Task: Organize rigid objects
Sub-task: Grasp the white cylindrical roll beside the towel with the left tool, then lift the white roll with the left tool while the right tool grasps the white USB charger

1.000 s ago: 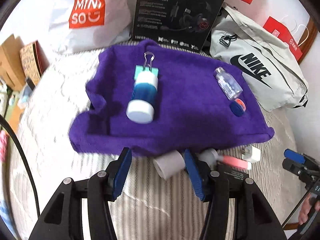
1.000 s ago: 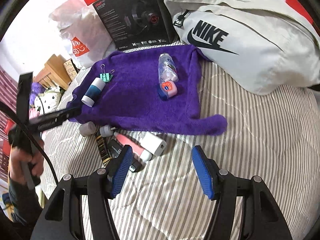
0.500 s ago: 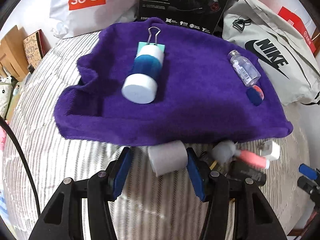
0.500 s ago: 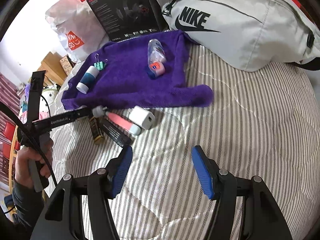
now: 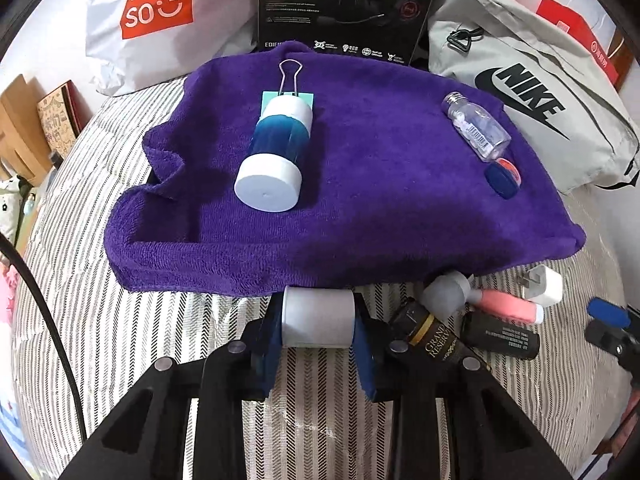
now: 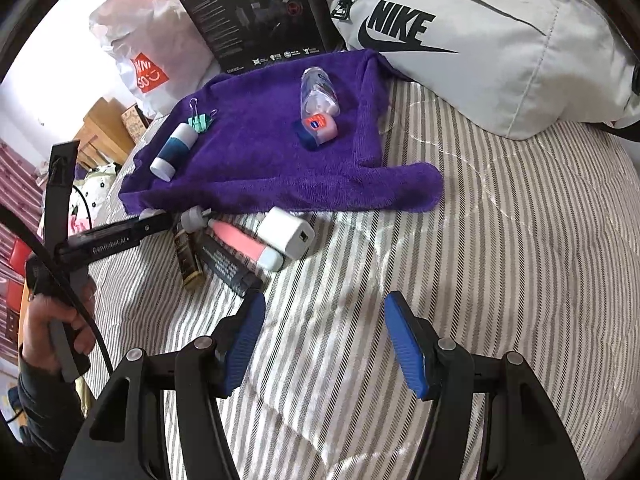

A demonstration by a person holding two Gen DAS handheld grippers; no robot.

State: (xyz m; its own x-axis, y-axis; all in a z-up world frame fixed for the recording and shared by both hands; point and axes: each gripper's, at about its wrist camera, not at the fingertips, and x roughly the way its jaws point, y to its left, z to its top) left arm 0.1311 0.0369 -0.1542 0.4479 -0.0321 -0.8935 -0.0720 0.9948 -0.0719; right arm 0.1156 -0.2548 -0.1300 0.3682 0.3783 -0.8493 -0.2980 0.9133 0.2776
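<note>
My left gripper point(image 5: 318, 318) is shut on a small white cylinder point(image 5: 318, 322) at the near edge of the purple towel point(image 5: 380, 208). On the towel lie a blue-and-white bottle point(image 5: 276, 156), a teal binder clip point(image 5: 290, 80), a clear bottle point(image 5: 476, 126) and a small blue-capped jar point(image 5: 502, 178). Beside the towel lie a grey-capped pink tube point(image 6: 240, 240), a white charger point(image 6: 286, 232) and two dark tubes point(image 6: 224, 264). My right gripper point(image 6: 324, 340) is open and empty over the striped bedding.
A grey Nike bag point(image 6: 480, 40), a black headset box point(image 5: 344, 4) and a white Miniso bag point(image 5: 156, 12) stand behind the towel. The left gripper's handle and the hand holding it show in the right wrist view point(image 6: 60, 320).
My left gripper moved forward around the white cylinder and closed on it. My right gripper drew back slightly and stayed open.
</note>
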